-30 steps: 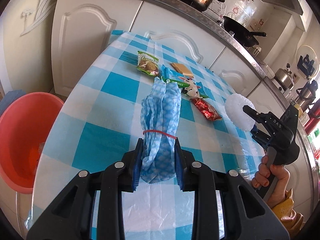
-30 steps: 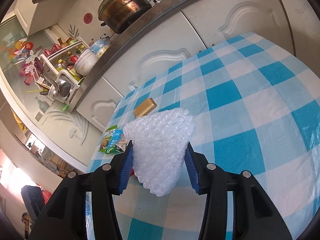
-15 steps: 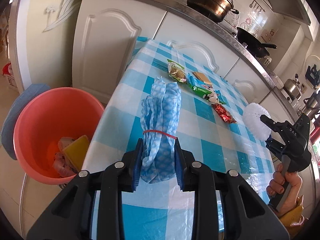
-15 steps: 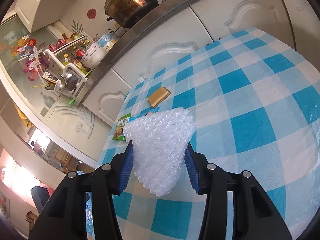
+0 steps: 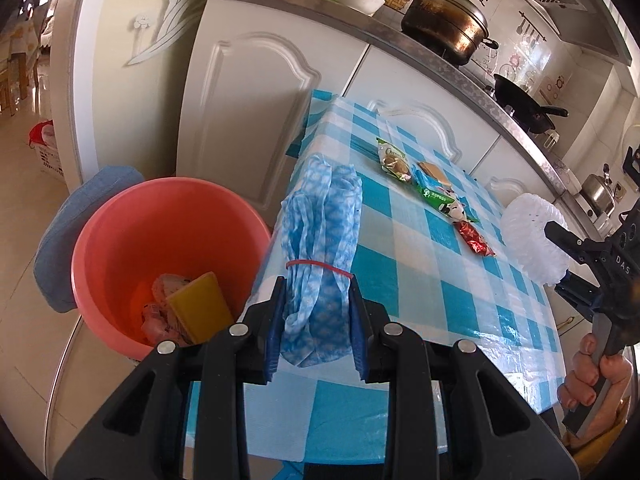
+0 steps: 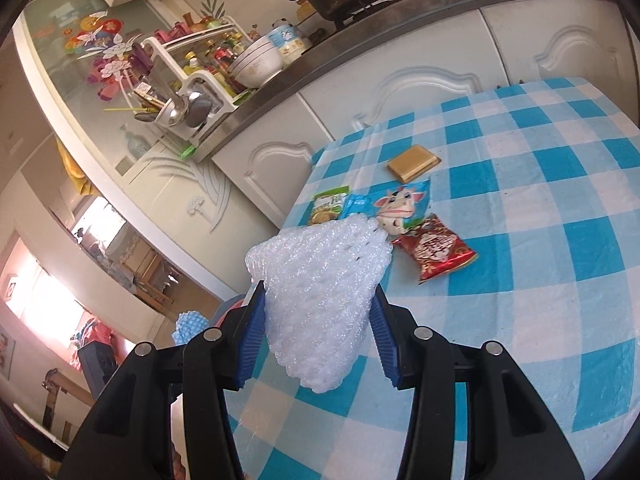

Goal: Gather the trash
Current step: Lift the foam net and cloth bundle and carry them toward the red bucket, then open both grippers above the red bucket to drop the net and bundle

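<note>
My left gripper (image 5: 316,324) is shut on a blue-and-white cloth bundle (image 5: 320,240) tied with a red rubber band, held above the table's left edge beside the orange bucket (image 5: 120,220). The bucket holds a yellow sponge (image 5: 200,308) and crumpled wrappers. My right gripper (image 6: 318,340) is shut on a white foam net (image 6: 320,288); it also shows in the left wrist view (image 5: 534,240) over the table's right side. On the blue checked tablecloth (image 6: 540,240) lie a red wrapper (image 6: 434,252), a cow-print packet (image 6: 400,204), a green snack packet (image 6: 326,208) and a gold packet (image 6: 414,162).
White cabinets (image 5: 248,92) stand behind the table under a steel counter with a pot (image 5: 444,24) and a black pan (image 5: 520,100). A blue cushion (image 5: 60,232) sits behind the bucket. A dish rack (image 6: 188,92) stands on the counter.
My left gripper has drawn back to the left with the cloth bundle, bringing the bucket fully into view. My right gripper has moved left with the foam net, toward the wrappers.
</note>
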### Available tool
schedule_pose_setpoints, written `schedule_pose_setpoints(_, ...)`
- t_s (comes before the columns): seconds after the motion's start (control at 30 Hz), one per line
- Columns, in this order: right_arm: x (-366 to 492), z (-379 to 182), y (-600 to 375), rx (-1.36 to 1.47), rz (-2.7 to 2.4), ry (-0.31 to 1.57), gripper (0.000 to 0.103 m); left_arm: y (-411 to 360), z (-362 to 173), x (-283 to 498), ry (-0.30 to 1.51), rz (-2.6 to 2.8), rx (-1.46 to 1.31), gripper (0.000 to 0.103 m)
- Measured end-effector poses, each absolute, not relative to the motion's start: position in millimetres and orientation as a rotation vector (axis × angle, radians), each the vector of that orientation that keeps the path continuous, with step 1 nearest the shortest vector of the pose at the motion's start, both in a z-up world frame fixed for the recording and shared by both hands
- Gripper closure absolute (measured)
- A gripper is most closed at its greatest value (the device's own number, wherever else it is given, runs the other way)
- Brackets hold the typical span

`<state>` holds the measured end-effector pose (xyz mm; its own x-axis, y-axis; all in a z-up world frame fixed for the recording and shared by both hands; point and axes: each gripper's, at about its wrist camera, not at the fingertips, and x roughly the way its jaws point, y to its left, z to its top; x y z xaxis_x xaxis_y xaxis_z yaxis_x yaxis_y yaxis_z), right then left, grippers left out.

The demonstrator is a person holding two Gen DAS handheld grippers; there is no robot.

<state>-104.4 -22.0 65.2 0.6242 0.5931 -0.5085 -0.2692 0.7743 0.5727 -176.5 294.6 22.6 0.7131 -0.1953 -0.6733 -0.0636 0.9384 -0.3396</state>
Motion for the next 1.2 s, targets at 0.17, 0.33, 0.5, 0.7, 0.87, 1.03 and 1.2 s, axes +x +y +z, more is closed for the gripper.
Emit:
schedule_pose_setpoints(0.17,-108.4,72.9,5.9,0.449,0.571,0.76,0.053,308.5,23.6,-182.2,0.769,-0.046,-0.366,0.073)
schedule_pose_setpoints(0.33,-108.4,76.2,29.9,0.409,0.623,0.777,0.053,320.9,22.9,-184.1,0.761,-0.003,-0.368,0.073)
schedule_pose_setpoints(0.5,-106.6,80.8,45.5,0.378,0.662,0.781,0.052,327.6,20.0,-179.2,0.776,0.042,-0.356,0.073)
schedule_pose_setpoints(0.7,-100.0,90.1,69.1,0.308,0.712,0.765,0.051,334.5,14.8,-174.9,0.793,0.082,-0.355,0.073)
schedule_pose_setpoints(0.87,-90.8,93.9,105.4,0.227,0.79,0.771,0.05,344.5,11.3,-170.4,0.803,0.119,-0.367,0.073)
schedule_pose_setpoints(1.03,-77.7,87.3,142.5,0.181,0.861,0.812,0.049,356.3,5.5,-163.9,0.82,0.153,-0.385,0.073)
schedule_pose_setpoints(1.2,-68.0,76.5,176.7,0.115,0.901,0.845,0.049,372.1,-3.1,-157.2,0.841,0.187,-0.414,0.073)
